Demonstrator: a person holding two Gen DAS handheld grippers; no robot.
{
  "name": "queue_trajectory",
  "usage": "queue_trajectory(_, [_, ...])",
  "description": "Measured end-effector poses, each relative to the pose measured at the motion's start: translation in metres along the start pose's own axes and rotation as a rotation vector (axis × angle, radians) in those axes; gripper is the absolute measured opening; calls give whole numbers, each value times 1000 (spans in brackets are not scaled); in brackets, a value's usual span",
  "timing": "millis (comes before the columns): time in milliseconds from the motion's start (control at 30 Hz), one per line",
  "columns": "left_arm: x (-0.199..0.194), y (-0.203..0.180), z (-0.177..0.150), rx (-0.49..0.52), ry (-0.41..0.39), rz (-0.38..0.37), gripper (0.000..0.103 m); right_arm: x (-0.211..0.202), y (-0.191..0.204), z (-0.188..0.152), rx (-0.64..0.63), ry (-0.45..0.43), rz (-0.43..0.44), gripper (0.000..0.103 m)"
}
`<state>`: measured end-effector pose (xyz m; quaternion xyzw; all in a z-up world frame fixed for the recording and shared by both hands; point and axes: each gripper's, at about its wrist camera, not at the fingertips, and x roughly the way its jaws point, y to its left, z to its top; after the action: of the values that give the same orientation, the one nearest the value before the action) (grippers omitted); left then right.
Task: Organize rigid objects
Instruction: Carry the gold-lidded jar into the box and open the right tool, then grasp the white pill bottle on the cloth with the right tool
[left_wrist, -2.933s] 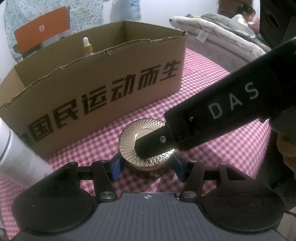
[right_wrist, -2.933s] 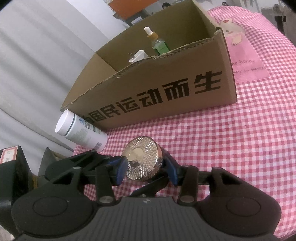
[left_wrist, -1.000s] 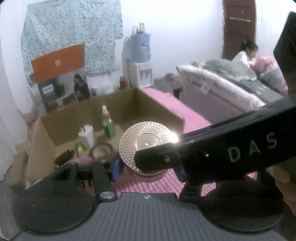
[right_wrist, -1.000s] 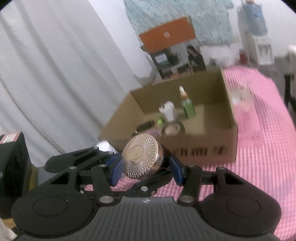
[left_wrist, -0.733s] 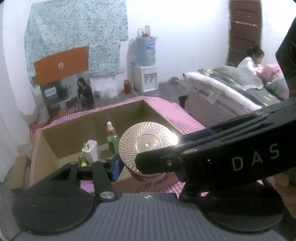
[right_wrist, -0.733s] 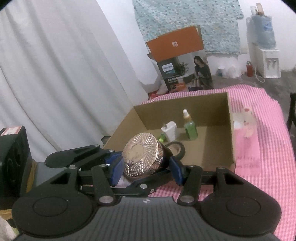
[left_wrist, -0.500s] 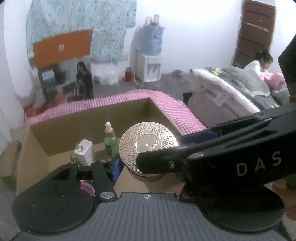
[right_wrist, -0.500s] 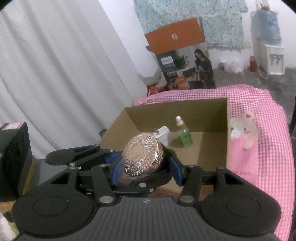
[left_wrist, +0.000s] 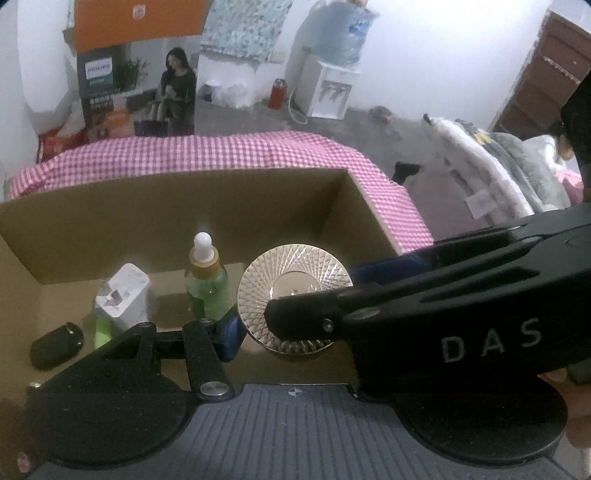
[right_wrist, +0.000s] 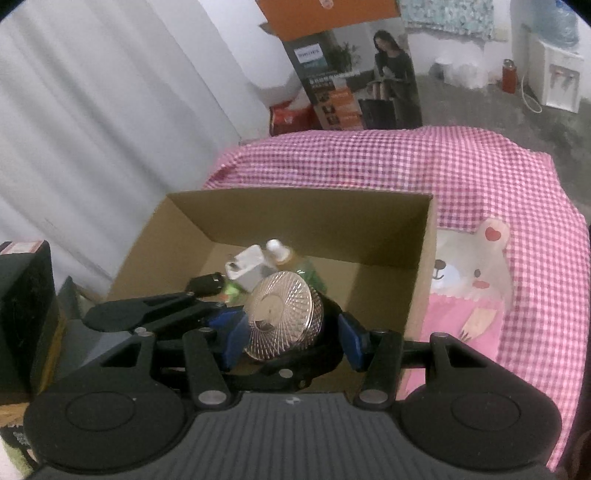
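Both wrist views look steeply down, close, sharing the cardboard box (left_wrist: 177, 210), probably.

Inside the cardboard box (right_wrist: 421, 266), the right half of the floor lies bare. The left half is crowded: a green dropper bottle (left_wrist: 205, 280), a white charger (left_wrist: 123, 291) and a black object (left_wrist: 55, 343).

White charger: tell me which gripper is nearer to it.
Left. The left gripper holds the jar right of the charger; the right gripper grips the jar from its far side.
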<state>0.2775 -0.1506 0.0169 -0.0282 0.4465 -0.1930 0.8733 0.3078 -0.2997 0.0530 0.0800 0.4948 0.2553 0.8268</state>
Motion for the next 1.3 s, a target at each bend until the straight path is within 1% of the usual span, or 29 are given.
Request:
queue_trajectory(167, [12,4,8,-47,42,-41,57,12,-4,12,-44,6,-42,55])
queue_trajectory(200, [14,4,9,-54,47,-40,58,14,-4,14,-54,6,-51,53])
queue_trajectory(267, [18,5,10,-63,54,-38,60,18,-3,17,-76,3,-69,52])
queue_trajectory(367, [17,7,11,-68,43,-65,62,21,-1,18,-94,-5,-83,52])
queue_trajectory(433, [13,4,11,-54,30,-63,64,20,-1,18,-93,-11,-84,52])
queue_trajectory(533, [8,0,12,-37,16,-64,65,17,-1,17,-84,-30,-86,52])
queue_trajectory(667, [-9,-4,7,-14,-13,-72,68,-2,2,10,-59,-80,-71,52])
queue_trajectory(733, [-21,-9,2,11,-33,-75,73,-19,6,2,-46,-126,-70,52])
queue_trajectory(767, [-29,-11,-2,24,-45,-77,73,-29,8,-4,-35,-150,-67,52])
queue_trajectory(833, [-47,-15,-12,53,-68,-77,75,-51,13,-18,-4,-209,-48,55])
queue_trajectory(933, [-74,-18,-32,96,-107,-80,80,-80,23,-45,39,-286,-17,65])
queue_trajectory(1000, [-94,-21,-49,133,-134,-66,81,-95,29,-64,63,-328,-1,75])
queue_trajectory(1067, [-116,-24,-70,180,-176,-46,88,-107,38,-86,81,-366,17,77])
queue_trajectory(1133, [-134,-25,-89,219,-213,-25,97,-114,49,-106,97,-400,37,85])
queue_trajectory(1167, [-143,-21,-99,242,-228,-15,98,-116,53,-115,101,-411,46,93])
queue_trajectory(1200, [-150,-20,-108,254,-236,-1,99,-117,58,-123,103,-423,54,99])
queue_trajectory(1233, [-156,-18,-117,263,-242,13,100,-118,64,-132,102,-434,58,100])
queue_trajectory(1300, [-166,-11,-133,276,-249,33,101,-113,78,-145,98,-428,57,100])
